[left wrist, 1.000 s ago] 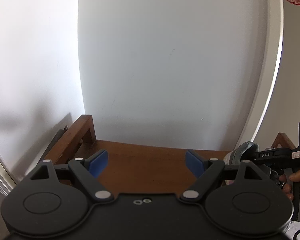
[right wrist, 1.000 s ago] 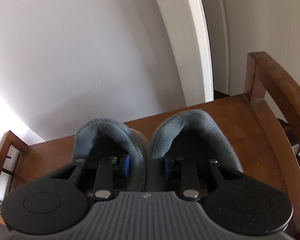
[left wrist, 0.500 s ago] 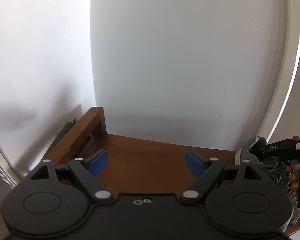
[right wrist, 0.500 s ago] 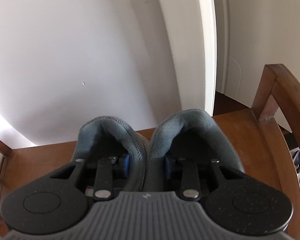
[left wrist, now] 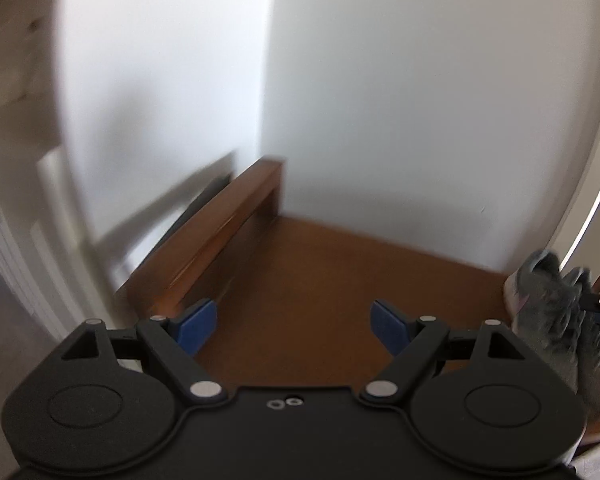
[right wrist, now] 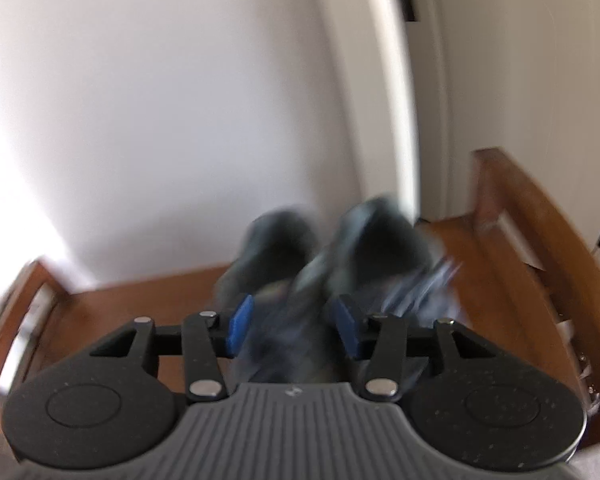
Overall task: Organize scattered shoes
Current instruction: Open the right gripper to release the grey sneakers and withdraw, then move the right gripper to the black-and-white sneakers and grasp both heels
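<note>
Two grey shoes (right wrist: 324,248) are seen on the wooden shelf (right wrist: 148,304); right gripper (right wrist: 294,322) jaws opening around them, left gripper (left wrist: 294,322) held open and empty

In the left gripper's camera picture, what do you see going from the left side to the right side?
Wooden side rail → bare brown shelf top, with the open left gripper in front of it → grey shoes at the right edge.
</note>
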`<action>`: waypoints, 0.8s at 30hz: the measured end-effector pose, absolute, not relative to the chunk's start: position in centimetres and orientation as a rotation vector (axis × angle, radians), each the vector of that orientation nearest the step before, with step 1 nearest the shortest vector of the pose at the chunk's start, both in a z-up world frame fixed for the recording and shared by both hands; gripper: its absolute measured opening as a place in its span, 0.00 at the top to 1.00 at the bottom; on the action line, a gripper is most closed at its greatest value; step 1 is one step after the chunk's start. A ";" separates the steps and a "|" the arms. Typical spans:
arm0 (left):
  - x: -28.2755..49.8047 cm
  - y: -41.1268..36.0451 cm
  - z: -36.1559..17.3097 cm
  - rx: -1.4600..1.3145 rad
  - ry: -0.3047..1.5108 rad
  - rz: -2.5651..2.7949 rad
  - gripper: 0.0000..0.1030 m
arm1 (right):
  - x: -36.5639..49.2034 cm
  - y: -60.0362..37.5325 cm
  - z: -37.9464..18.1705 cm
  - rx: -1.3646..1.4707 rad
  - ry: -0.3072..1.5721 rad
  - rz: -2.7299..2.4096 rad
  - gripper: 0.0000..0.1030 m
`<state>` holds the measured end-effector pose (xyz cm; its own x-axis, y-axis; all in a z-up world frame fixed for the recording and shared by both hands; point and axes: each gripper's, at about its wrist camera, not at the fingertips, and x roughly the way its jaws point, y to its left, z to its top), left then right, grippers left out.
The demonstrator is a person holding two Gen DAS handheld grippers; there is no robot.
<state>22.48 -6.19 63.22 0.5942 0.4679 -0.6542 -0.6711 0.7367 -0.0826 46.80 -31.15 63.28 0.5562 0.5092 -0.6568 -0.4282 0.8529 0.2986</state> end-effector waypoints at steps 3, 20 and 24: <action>16.8 -4.4 61.7 -0.385 0.696 0.697 0.18 | 41.8 -24.1 61.4 0.081 0.885 0.646 0.50; -8.5 11.3 54.7 -0.388 0.926 0.879 0.18 | 9.0 -0.1 43.6 -0.053 1.478 0.886 0.50; -7.9 13.8 53.4 -0.396 0.939 0.892 0.18 | 6.8 0.2 41.5 -0.083 1.554 0.888 0.49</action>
<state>-7.88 13.82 53.42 0.2824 0.4843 -0.8281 -0.8022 0.5925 0.0729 6.76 0.18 41.52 -0.2163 0.4348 -0.8742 -0.5325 0.6979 0.4789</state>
